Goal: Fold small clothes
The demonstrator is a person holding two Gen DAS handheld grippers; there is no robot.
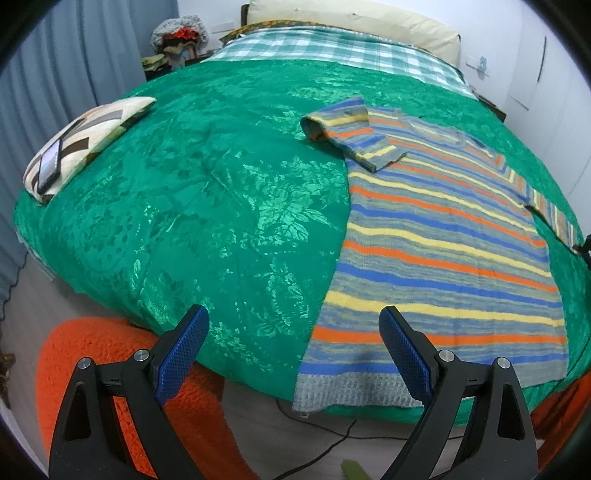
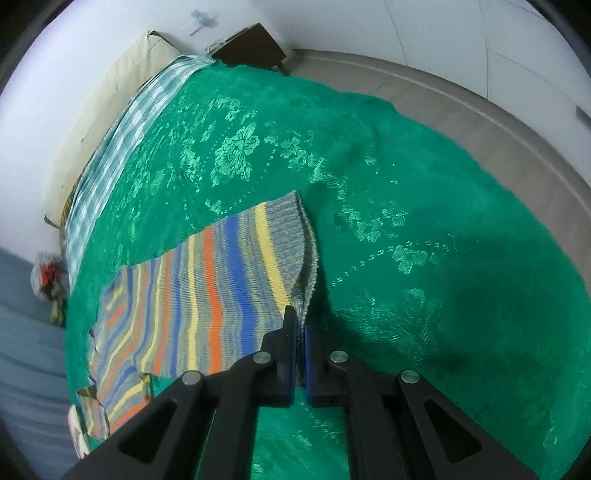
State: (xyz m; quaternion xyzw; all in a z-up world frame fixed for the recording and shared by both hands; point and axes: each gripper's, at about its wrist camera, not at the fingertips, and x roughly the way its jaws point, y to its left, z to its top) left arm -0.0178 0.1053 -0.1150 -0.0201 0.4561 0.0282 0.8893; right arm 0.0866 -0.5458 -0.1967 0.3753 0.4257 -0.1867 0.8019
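Note:
A striped knit sweater (image 1: pixel 443 236) lies flat on the green bedspread (image 1: pixel 221 184), hem toward me at the near edge. Its left sleeve (image 1: pixel 351 129) is folded in over the chest. My left gripper (image 1: pixel 293 314) hangs open above the bed's near edge, one finger over the hem, with nothing between the pads. In the right wrist view the sweater's right sleeve (image 2: pixel 207 280) stretches out to a grey ribbed cuff (image 2: pixel 295 236). My right gripper (image 2: pixel 300 321) is shut on a corner of that cuff.
A patterned cushion (image 1: pixel 96 125) with a phone (image 1: pixel 50 166) on it lies at the bed's left edge. An orange rug (image 1: pixel 92 350) and a black cable (image 1: pixel 325 443) are on the floor below. A checked sheet (image 1: pixel 314 48) and a cream pillow (image 1: pixel 351 18) lie at the head, and a dark nightstand (image 2: pixel 251 48) stands beside it.

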